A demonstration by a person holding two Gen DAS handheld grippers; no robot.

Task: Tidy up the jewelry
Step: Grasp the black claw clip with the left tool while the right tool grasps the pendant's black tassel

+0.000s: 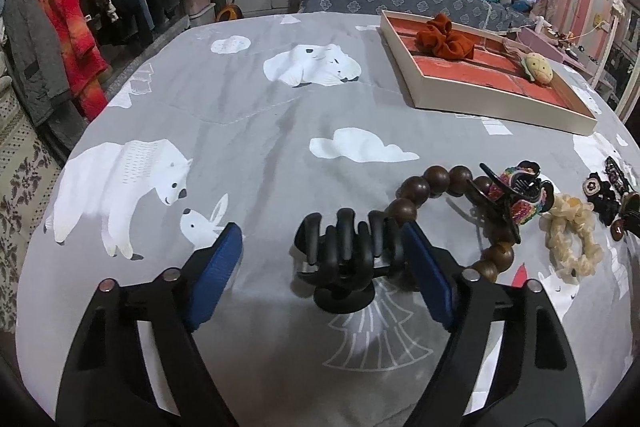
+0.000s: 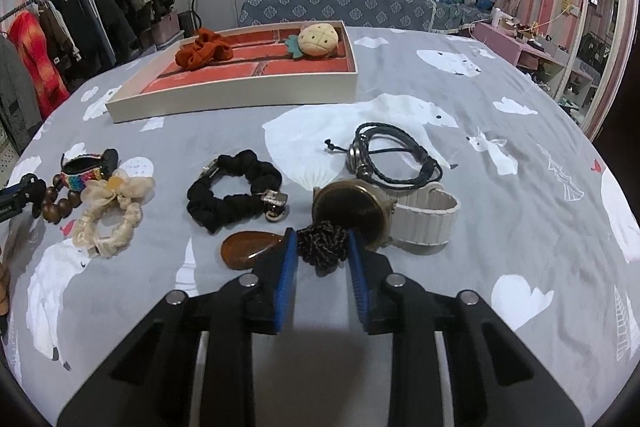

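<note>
Low in the frame, the left gripper (image 1: 322, 259) stands wide around a black claw clip (image 1: 346, 259), its pads apparently not yet pressing. The right gripper (image 2: 322, 259), narrow, pinches a dark cord (image 2: 322, 247) beside an amber pendant (image 2: 248, 250); whether they join is hidden. Farther up, the tray (image 2: 240, 95) already holds a rust scrunchie (image 2: 202, 53), presumably the destination.

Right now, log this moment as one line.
left gripper: open around black claw clip | right gripper: shut on braided cord | tray: scrunchie, pineapple plush
</note>
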